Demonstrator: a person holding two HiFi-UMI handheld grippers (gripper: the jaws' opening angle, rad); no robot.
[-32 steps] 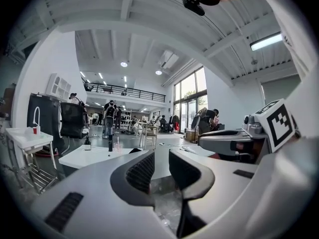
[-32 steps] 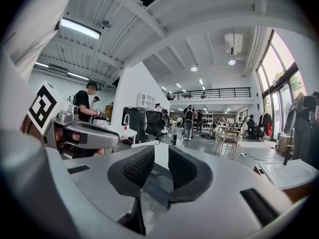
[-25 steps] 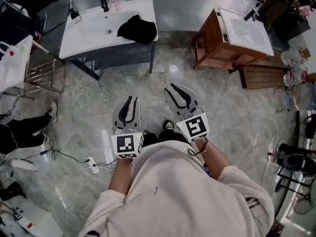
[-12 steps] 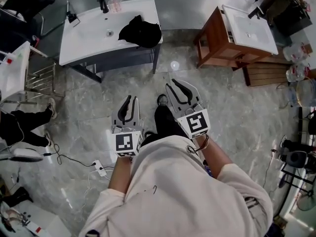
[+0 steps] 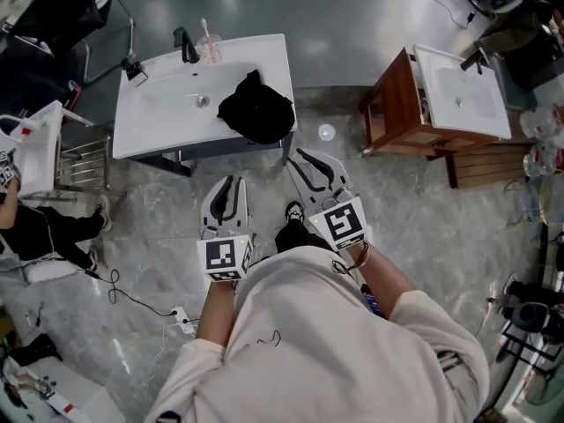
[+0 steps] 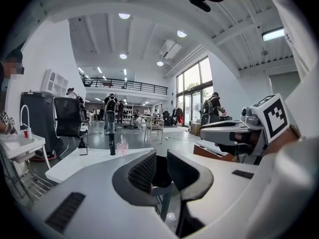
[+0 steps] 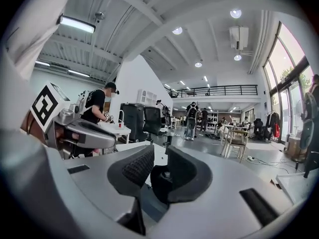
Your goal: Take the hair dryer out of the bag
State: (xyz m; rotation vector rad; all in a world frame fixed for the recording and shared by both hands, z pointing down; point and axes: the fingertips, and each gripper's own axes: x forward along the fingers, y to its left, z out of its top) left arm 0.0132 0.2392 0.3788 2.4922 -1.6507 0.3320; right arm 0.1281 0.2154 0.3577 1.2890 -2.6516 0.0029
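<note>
Grey marble-look floor point(image 5: 414, 227) under both claws. Person in a cream top stands over it, one claw in each hand, both pointing fwd at roughly the same height.

White sink-top bench point(image 5: 159, 117) on a dark grey base stands straight ahead of the L claw point(image 5: 236, 181). Its near edge is close in front of the tips, not touching. Brown wooden cabinet point(image 5: 392, 113) w/ a white basin on top is off to the R of the R claw point(image 5: 298, 156), apart from it.

Black soft bag point(image 5: 256, 111), slumped and crumpled, lies on the bench's R end, ahead of both claws and btw their lines. R claw's tips are just short of the bench corner below it. Both claw views show the bag as a dark lump beyond the jaw gap, not in it. Hair dryer can't be seen in any view, and the bag looks untouched.

L claw: released, pads a narrow gap apart, nothing btw them. R claw: same, slightly parted, gripping nothing. Each has a marker cube point(image 5: 225, 258) at the hand end.

Black tap point(image 5: 187, 47) and pink cup point(image 5: 210, 51) w/ a stick in it sit at the bench's far edge, beyond the L claw and well past the bag.
</note>
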